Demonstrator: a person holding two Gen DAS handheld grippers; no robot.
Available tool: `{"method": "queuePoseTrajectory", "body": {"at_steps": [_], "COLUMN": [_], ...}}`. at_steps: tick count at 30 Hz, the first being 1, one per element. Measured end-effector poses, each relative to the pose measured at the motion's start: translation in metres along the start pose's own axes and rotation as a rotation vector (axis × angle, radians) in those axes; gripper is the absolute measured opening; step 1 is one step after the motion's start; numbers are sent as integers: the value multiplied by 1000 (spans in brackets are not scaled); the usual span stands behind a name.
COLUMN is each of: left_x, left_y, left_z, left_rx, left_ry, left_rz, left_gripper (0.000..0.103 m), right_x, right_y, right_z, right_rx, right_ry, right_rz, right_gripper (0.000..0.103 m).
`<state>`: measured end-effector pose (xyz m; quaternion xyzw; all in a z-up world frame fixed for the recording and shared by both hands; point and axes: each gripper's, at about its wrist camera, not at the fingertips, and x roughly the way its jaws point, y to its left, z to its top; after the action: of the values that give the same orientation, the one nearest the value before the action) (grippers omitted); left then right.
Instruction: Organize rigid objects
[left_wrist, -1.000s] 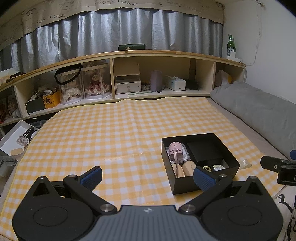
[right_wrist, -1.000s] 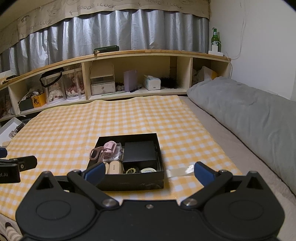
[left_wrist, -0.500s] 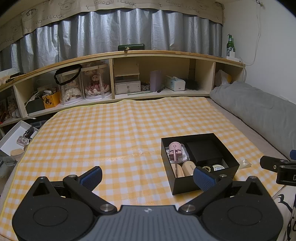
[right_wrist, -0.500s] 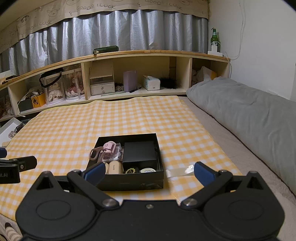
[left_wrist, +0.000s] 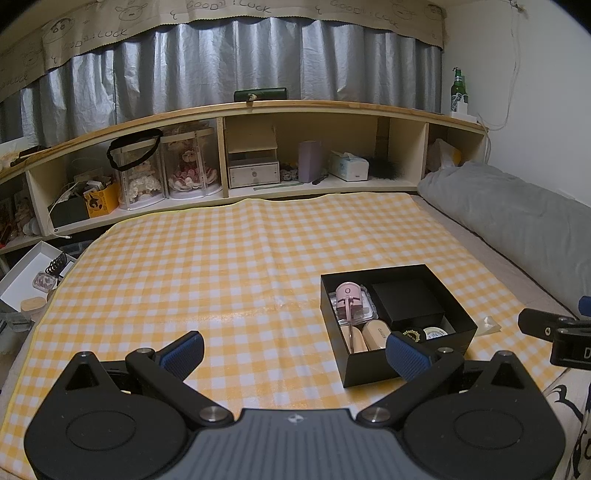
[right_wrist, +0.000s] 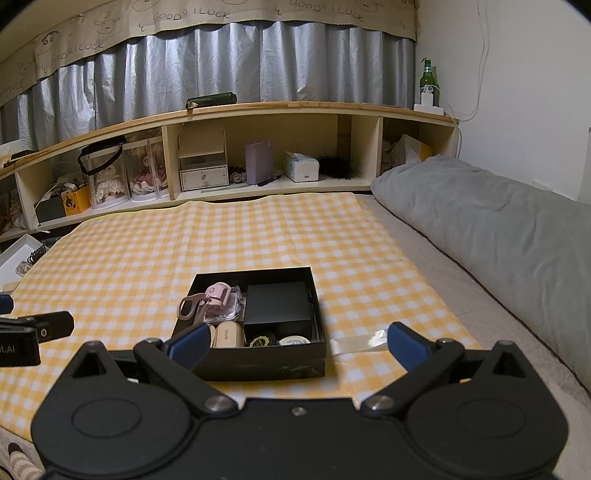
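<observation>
An open black box (left_wrist: 461, 326) (right_wrist: 258, 363) rests on the yellow checked cloth (left_wrist: 229, 258) (right_wrist: 184, 240). Inside lie a pink eyelash curler (left_wrist: 349, 299) (right_wrist: 207, 299) on a clear case, a smaller black box (left_wrist: 406, 301) (right_wrist: 277, 304), a beige tube (left_wrist: 376, 334) (right_wrist: 229, 334) and two small round tins (right_wrist: 280, 339). My left gripper (left_wrist: 295, 352) hovers open above the cloth, its right finger in front of the box's near left corner. My right gripper (right_wrist: 295, 345) is open too, held just short of the box's front wall. Nothing is between either pair of fingers.
A wooden shelf unit (left_wrist: 258, 147) with doll cases, a drawer box, a purple container and tissues runs along the back. A grey pillow (right_wrist: 498, 229) lies to the right. A clear wrapper scrap (right_wrist: 358, 341) sits right of the box. A white box (left_wrist: 33, 269) stands off the left edge.
</observation>
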<state>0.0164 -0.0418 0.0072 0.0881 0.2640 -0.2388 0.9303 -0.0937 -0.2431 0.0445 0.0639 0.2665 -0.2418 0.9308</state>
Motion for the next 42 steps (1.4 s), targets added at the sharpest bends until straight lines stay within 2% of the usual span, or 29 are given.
{"method": "queuePoseTrajectory", "body": {"at_steps": [42], "left_x": [0], "left_y": [0], "left_z": [-3], "left_rx": [-2], "left_ry": [6], "left_rz": [-9], "left_gripper": [103], "right_x": [0], "right_y": [0], "right_z": [-1], "right_rx": [-1], "right_ry": [-2], "right_rz": [0], "right_gripper": [103]}}
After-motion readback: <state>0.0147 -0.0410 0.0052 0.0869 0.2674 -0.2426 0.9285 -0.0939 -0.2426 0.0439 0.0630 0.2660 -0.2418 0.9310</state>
